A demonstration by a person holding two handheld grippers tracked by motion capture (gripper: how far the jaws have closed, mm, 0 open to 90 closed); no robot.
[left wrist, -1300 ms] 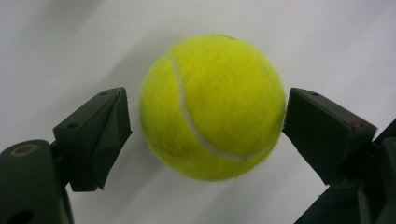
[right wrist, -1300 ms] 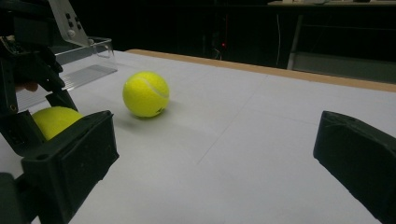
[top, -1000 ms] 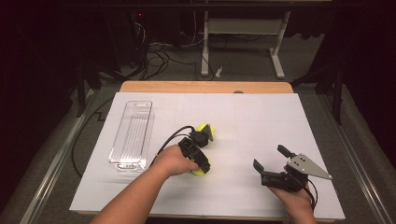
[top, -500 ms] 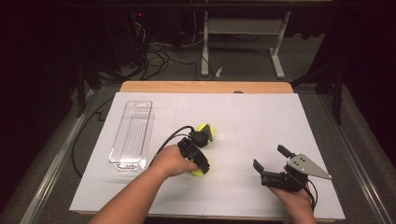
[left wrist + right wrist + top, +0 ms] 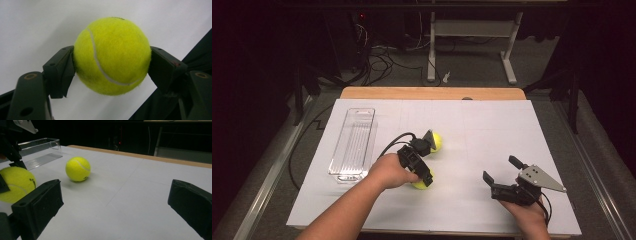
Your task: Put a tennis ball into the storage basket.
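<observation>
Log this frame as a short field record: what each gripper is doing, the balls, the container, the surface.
left gripper: shut on held tennis ball, jaws pressing its two sides
right gripper: open, holding nothing, near the table's front right
free tennis ball: resting on the sheet, apart from both grippers
clear tray: empty, at the left
white sheet: covers the table

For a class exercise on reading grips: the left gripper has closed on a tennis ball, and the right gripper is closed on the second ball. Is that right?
Not quite. The left gripper does clamp a tennis ball, but the right gripper is open and holds nothing, as the right gripper view shows; the second ball lies free on the table.
</observation>
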